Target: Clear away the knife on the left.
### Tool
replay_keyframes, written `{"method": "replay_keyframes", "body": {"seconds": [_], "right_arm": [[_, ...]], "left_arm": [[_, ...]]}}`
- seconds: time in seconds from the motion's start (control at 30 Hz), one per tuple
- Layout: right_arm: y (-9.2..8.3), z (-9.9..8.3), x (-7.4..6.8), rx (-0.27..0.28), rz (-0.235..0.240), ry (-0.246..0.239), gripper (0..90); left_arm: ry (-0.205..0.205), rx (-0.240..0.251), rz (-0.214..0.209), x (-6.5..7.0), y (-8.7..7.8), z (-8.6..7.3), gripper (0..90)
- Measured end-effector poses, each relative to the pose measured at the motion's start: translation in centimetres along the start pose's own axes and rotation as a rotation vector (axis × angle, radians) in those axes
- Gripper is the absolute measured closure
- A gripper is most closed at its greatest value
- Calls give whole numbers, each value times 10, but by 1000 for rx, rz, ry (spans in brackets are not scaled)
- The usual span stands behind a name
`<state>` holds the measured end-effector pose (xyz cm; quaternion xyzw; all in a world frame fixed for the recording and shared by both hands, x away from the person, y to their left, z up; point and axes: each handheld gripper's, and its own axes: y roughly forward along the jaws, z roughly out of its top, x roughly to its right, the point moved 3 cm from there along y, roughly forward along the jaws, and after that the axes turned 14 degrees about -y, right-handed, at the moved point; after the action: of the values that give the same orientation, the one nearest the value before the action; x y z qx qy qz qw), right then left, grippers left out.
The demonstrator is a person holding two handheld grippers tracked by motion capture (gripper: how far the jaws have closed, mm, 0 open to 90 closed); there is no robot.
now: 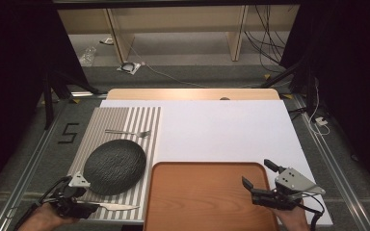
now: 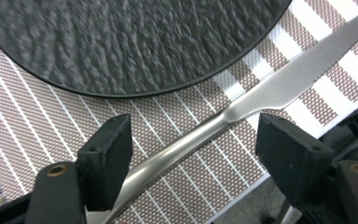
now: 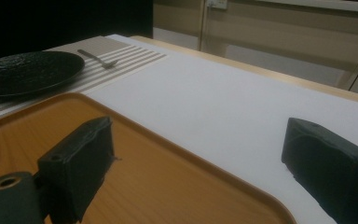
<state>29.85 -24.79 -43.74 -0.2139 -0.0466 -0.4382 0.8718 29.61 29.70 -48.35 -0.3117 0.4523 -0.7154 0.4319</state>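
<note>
Here I have the left gripper low at the near left corner of the table, its jaws spread to either side of the knife with its handle running between them; the pads are not pressing on it. The knife lies flat on the striped placemat, along the mat's near edge, blade pointing toward the tray. In the left gripper view the handle passes close by one jaw and the serrated blade runs out past the rim of the black plate, not touching it.

The plate sits on the near half of the mat, and a fork lies beyond it toward the mat's far edge. The mat covers the table's left side; the rest is a white sheet, with a strip of pale wood showing along the far edge. The brown wooden tray sits at the near edge, just beside the mat.

My right gripper hangs over the tray's right rim, jaws wide apart with nothing between them.

Beyond the table the floor is grey carpet, with cables trailing at the right, pale wooden furniture legs at the back, and dark drapes on both sides.
</note>
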Motion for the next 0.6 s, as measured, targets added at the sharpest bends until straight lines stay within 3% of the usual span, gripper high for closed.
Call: {"method": "replay_keyframes", "body": {"seconds": [0.17,0.6], "right_arm": [[1,0,-1,12,8,1,104],[3,0,-2,9,16,-6,104]], "left_arm": [[-1,-27,1,-2,4,1,308],[52,-120,-24,-3,11,10,395]]}}
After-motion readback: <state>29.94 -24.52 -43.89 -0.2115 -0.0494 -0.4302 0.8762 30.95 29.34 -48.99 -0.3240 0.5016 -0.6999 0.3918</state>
